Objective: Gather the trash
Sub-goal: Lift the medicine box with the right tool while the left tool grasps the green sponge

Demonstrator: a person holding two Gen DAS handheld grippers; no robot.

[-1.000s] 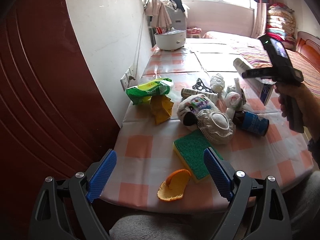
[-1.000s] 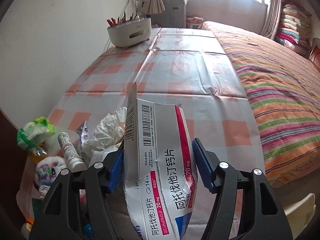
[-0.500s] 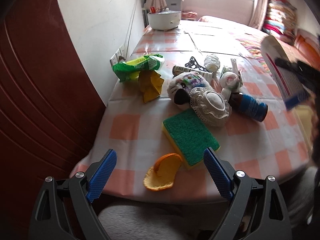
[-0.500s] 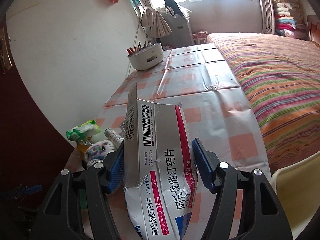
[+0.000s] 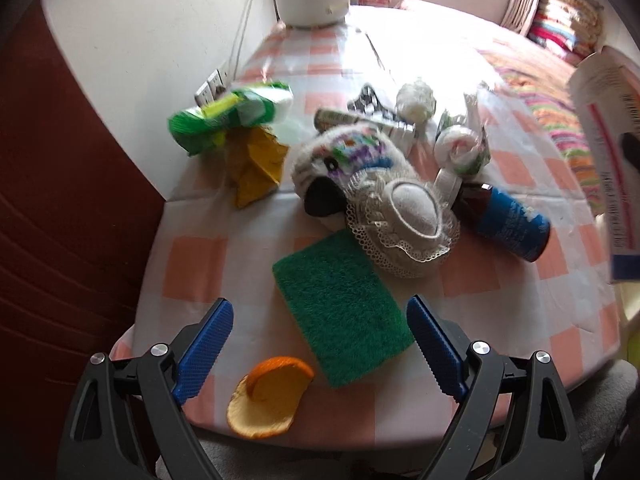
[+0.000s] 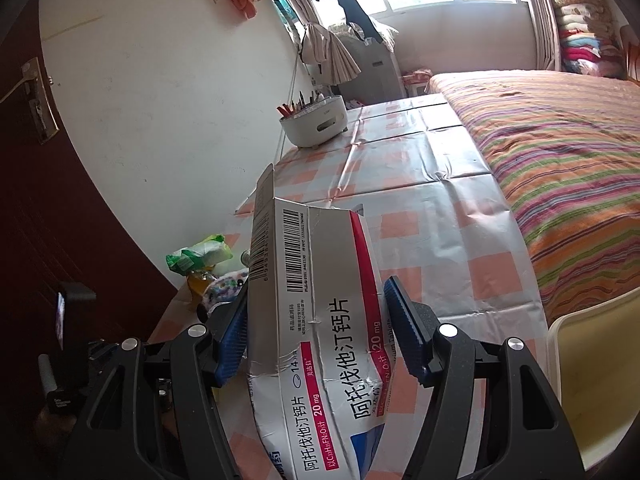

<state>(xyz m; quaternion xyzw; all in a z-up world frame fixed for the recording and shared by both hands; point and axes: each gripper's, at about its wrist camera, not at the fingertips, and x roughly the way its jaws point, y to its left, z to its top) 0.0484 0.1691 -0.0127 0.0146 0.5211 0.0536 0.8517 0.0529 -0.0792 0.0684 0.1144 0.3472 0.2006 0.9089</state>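
A flattened white medicine box (image 6: 320, 320) with red stripe and barcode sits between the blue pads of my right gripper (image 6: 320, 332), which is shut on it and holds it above the table's near end; the same box (image 5: 608, 152) shows at the right edge of the left wrist view. My left gripper (image 5: 320, 348) is open and hangs over the near table edge. Between and just beyond its fingers lie an orange peel (image 5: 268, 396) and a green sponge (image 5: 340, 308).
On the checked tablecloth (image 5: 192, 272) lie a green wrapper (image 5: 228, 116), a yellow wrapper (image 5: 256, 164), a plush toy (image 5: 352, 160), a lace pad (image 5: 408, 220), a brown bottle with blue label (image 5: 504, 220) and crumpled tissues (image 5: 416, 100). A white bowl (image 6: 316, 124) stands far back; a striped bed (image 6: 560, 160) at right.
My left gripper has come forward and tilted down toward the peel and sponge. My right gripper has carried the box up and away from the trash pile, toward the table's right side.
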